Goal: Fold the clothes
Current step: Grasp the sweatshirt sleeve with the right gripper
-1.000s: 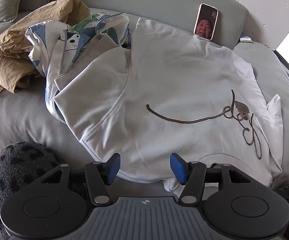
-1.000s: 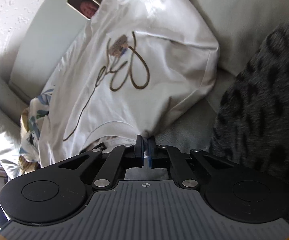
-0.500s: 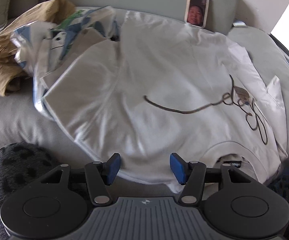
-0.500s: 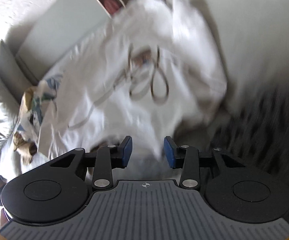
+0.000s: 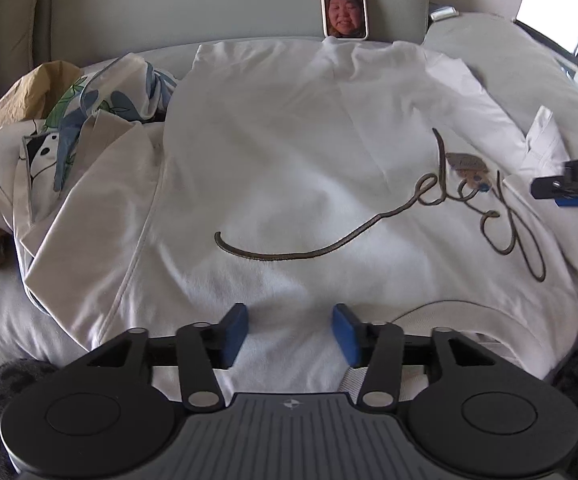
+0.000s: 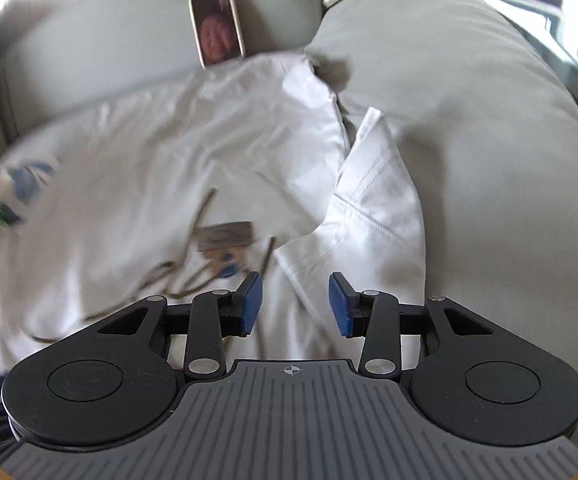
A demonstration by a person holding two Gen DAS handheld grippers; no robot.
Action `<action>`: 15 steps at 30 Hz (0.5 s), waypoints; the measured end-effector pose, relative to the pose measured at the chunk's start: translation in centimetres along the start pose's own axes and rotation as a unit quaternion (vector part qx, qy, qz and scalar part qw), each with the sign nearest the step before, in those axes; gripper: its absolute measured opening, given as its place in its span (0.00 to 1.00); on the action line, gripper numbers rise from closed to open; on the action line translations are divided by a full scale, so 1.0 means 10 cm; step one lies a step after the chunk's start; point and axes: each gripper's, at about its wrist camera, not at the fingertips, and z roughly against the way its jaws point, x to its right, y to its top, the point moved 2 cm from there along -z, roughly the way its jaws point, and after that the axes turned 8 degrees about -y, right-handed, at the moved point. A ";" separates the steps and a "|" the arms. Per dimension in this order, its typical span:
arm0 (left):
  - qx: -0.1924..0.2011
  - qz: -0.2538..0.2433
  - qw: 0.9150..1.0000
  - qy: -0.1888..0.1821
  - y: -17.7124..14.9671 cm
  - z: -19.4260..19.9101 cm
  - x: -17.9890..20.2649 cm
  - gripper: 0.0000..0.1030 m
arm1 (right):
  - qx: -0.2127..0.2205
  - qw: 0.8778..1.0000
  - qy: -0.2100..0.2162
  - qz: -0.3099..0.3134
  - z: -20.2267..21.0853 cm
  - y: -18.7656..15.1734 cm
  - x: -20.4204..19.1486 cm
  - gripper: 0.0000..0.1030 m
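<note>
A white T-shirt [image 5: 309, 168] with brown script lettering [image 5: 369, 228] lies spread on the grey sofa, its collar [image 5: 469, 316] nearest me. My left gripper [image 5: 289, 334] is open just above the shirt's near edge, left of the collar, and its pads grip nothing. My right gripper [image 6: 295, 304] is open too, over the shirt's right shoulder, with the sleeve [image 6: 373, 200] lying just ahead and cloth below the gap. In the left wrist view the right gripper [image 5: 565, 192] pokes in at the right edge beside that sleeve [image 5: 545, 140].
A phone [image 5: 344, 4] leans on the sofa back behind the shirt. A leaf-patterned garment [image 5: 81, 120] and a tan cloth [image 5: 21, 92] are piled at the left. A plump grey cushion [image 6: 469, 80] rises on the right. Spotted dark fabric [image 5: 5, 392] sits at the near corners.
The right gripper, shut on the shirt's near edge a second ago, has let go, opened and swung right over the sleeve. The left gripper slid along the shirt's near edge toward the collar.
</note>
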 end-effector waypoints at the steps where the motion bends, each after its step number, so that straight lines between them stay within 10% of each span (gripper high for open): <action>1: -0.001 0.005 1.000 -0.002 0.00 -0.01 -0.02 0.52 | -0.008 1.000 -0.008 0.015 -0.09 0.04 -0.04 0.42; 8: -0.004 0.015 1.000 -0.011 0.00 -0.02 -0.05 0.54 | -0.007 0.995 -0.054 0.079 -0.38 0.11 -0.22 0.31; 11: -0.003 0.015 1.000 -0.013 0.00 -0.02 -0.05 0.55 | -0.013 0.997 -0.051 0.052 -0.42 0.12 -0.17 0.05; 15: -0.004 0.016 1.000 -0.015 0.00 -0.02 -0.06 0.55 | 0.008 0.999 -0.042 0.002 -0.27 0.13 -0.01 0.02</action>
